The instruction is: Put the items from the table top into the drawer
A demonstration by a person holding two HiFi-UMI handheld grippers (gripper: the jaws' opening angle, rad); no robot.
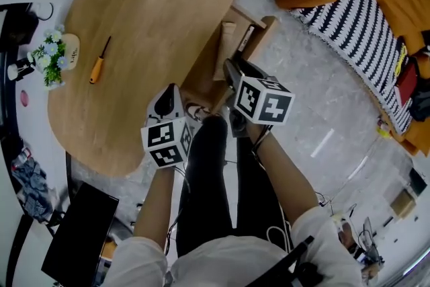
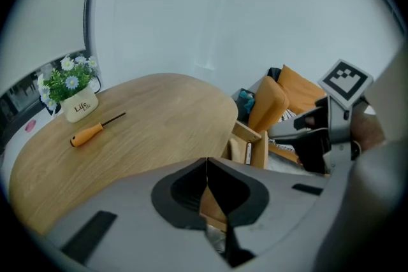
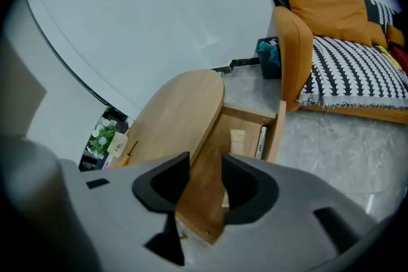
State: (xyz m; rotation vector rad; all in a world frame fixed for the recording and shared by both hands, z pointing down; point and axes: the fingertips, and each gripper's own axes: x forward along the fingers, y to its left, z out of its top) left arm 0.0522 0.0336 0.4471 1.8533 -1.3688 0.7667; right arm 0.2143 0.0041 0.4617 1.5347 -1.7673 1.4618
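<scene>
Well, with my left tongs point(image 2: 207, 183) clenched empty and my right tongs point(image 3: 205, 185) released near the open drawer point(image 3: 275, 134), the round-handled screwdriver point(image 1: 98, 67) at ten o'clock on the bench point(image 1: 154, 3) may roll from a careless pinch, or I may knock the flower pot point(image 1: 57, 54) beside it.

Left tongs point(image 1: 168, 103): jaws closed together, empty. Right tongs point(image 1: 233, 72): jaws apart, nothing between them. Both point forward and downward, side by side.

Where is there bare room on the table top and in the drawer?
The table is bare from the screwdriver across to the drawer end; only the corner with the flower pot is crowded. In the drawer, the middle floor is bare; a pale block and a book-like item sit at its far end.
</scene>
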